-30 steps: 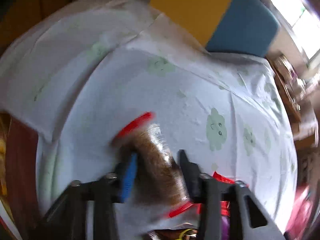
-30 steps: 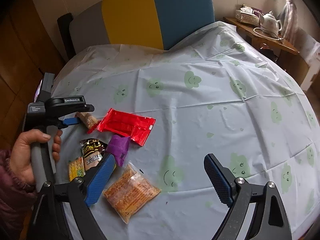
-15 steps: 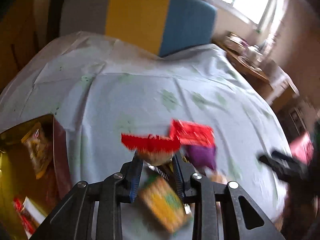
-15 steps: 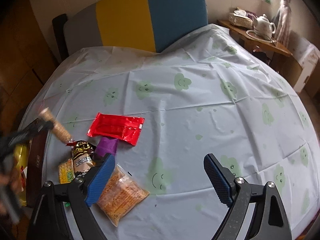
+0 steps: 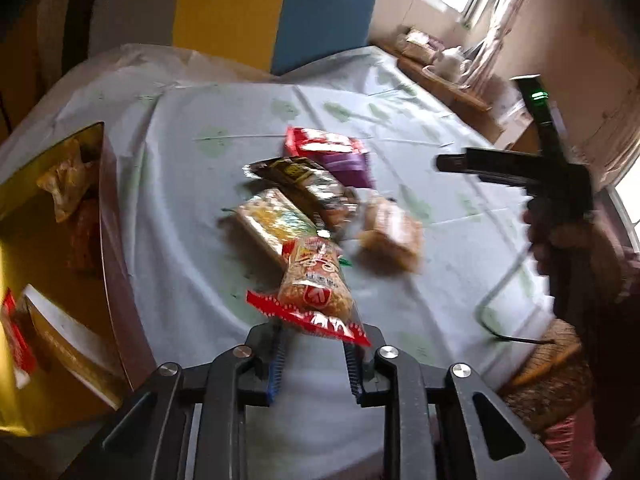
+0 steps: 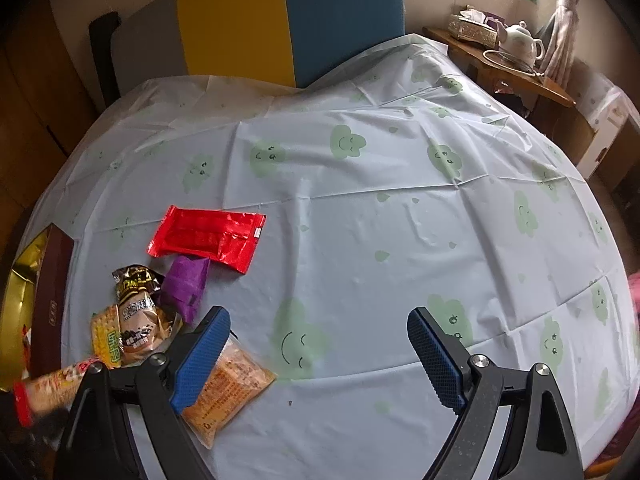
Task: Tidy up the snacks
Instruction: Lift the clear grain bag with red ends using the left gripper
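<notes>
We worked over a table (image 6: 360, 220) under a pale cloth printed with green smiling clouds, a yellow-and-blue chair (image 6: 288, 20) behind it. Our left gripper (image 5: 314, 354) pinched the peanut packet (image 5: 316, 280) by its red end beside the gold box (image 5: 48, 280); our right gripper (image 6: 320, 356) hung wide, empty.

Print shows on several wrappers, yet almost none of it reads clearly. The yellow cracker pack (image 6: 106, 338) carries green characters and the brown-and-gold packet (image 6: 138, 312) white ones, possibly Chinese, too small to make out. The peanut packet (image 5: 316, 284) bears a red-and-white logo, blurred.
</notes>
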